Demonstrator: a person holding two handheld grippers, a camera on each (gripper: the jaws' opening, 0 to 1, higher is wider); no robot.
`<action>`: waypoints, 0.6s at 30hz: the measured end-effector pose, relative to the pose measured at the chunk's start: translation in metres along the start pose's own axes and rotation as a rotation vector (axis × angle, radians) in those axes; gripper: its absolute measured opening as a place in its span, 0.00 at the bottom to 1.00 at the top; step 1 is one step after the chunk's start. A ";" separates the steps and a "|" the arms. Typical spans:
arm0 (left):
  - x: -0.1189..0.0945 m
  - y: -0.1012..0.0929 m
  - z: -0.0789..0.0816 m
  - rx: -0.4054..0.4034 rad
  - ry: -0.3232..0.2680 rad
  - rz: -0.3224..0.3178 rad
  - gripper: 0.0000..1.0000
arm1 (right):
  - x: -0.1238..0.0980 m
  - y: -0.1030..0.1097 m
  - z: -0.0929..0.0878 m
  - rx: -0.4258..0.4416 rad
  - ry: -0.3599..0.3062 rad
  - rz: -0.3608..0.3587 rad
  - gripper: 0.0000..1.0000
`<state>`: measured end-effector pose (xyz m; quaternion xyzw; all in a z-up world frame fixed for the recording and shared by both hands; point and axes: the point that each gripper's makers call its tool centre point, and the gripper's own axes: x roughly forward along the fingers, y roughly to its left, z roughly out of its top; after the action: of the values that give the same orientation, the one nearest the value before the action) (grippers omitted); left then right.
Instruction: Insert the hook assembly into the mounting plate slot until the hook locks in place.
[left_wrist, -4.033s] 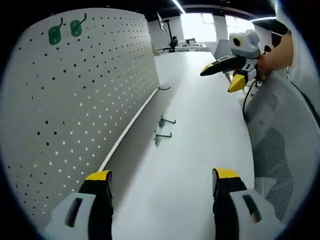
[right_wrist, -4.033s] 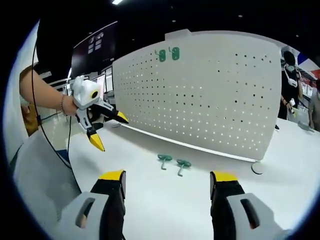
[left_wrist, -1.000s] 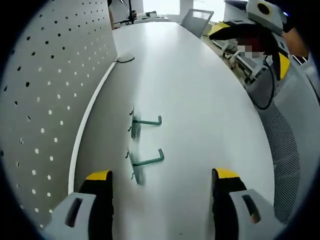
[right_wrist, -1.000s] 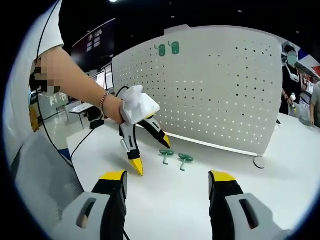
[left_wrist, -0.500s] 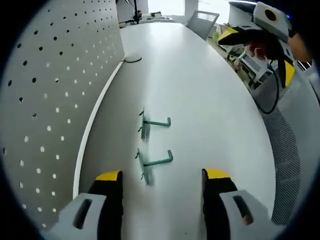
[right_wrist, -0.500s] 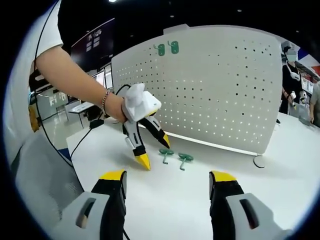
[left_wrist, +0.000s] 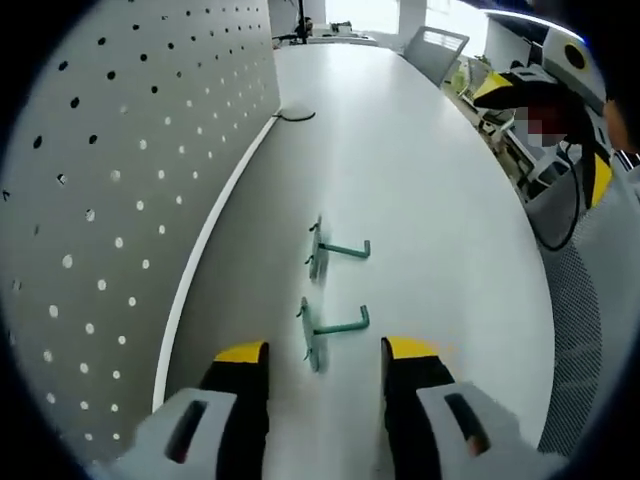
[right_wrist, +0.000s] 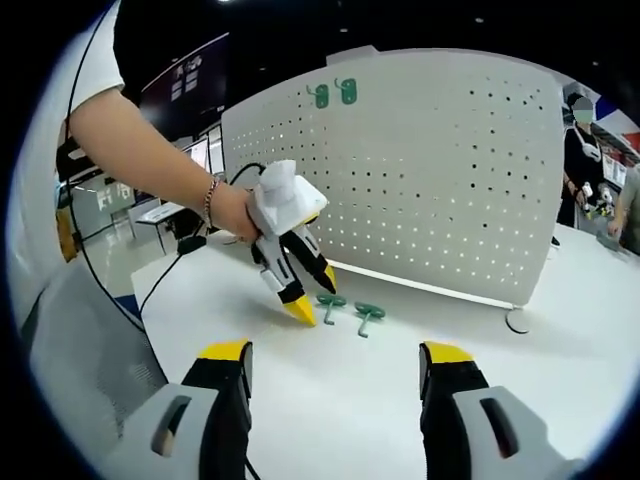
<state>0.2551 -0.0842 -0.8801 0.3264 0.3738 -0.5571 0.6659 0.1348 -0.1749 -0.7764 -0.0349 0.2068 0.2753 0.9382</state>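
Left claw (left_wrist: 325, 352): down at the white bench (left_wrist: 440, 190), its yellow tips half-spread on either side of the near green hook (left_wrist: 330, 328), not yet clamped on it.
Near hook: lying flat on the bench, just in front of the pegboard (right_wrist: 440, 170).
Second hook (left_wrist: 335, 250): right beside it, a little farther along.
Right claw (right_wrist: 335, 360): hanging back, spread wide, holding nothing.
Pegboard: upright, two green hooks (right_wrist: 335, 95) already hung near its top.

Office/lab, long white table (left_wrist: 430, 170), pegboard (right_wrist: 450, 170), mesh chair (left_wrist: 590, 330)
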 end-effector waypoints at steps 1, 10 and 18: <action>0.000 0.000 0.000 -0.005 0.001 0.004 0.41 | 0.000 0.000 0.000 -0.001 0.001 -0.001 0.66; 0.000 0.006 -0.001 -0.007 0.008 0.034 0.19 | 0.000 0.000 -0.001 0.005 0.005 -0.002 0.65; -0.001 0.008 -0.003 -0.006 0.024 0.053 0.04 | 0.000 -0.001 -0.001 0.009 0.003 -0.003 0.65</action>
<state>0.2626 -0.0801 -0.8809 0.3406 0.3747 -0.5341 0.6770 0.1352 -0.1759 -0.7773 -0.0314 0.2095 0.2726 0.9385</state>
